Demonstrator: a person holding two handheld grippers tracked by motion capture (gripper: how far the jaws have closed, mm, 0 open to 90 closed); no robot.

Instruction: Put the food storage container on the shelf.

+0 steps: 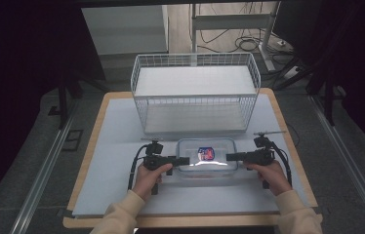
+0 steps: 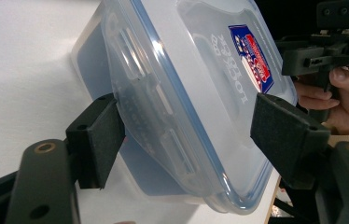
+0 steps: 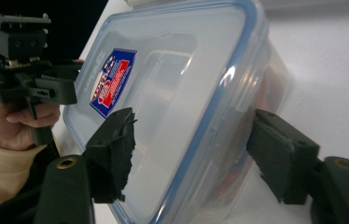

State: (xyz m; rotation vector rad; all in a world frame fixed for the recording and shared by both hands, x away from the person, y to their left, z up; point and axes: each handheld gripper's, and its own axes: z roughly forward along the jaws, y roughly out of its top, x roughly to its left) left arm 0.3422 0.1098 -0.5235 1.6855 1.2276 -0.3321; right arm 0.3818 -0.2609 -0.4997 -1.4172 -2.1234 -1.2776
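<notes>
Cream sleeves enter from the bottom edge, hands level on the grips. Between them a clear lidded container (image 1: 206,156) sits on the white table mat (image 1: 112,146), just before a white wire basket (image 1: 195,92). Left gripper (image 1: 183,160) straddles one end, one pad touching the wall, the other apart; right gripper (image 1: 232,157) straddles the opposite end, pads not pressing. Grey floor and cables surround.

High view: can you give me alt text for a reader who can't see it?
A clear plastic box with a blue-edged lid lies on a white table, with the left gripper at its left end and the right gripper at its right end. A white wire basket stands behind it.
</notes>
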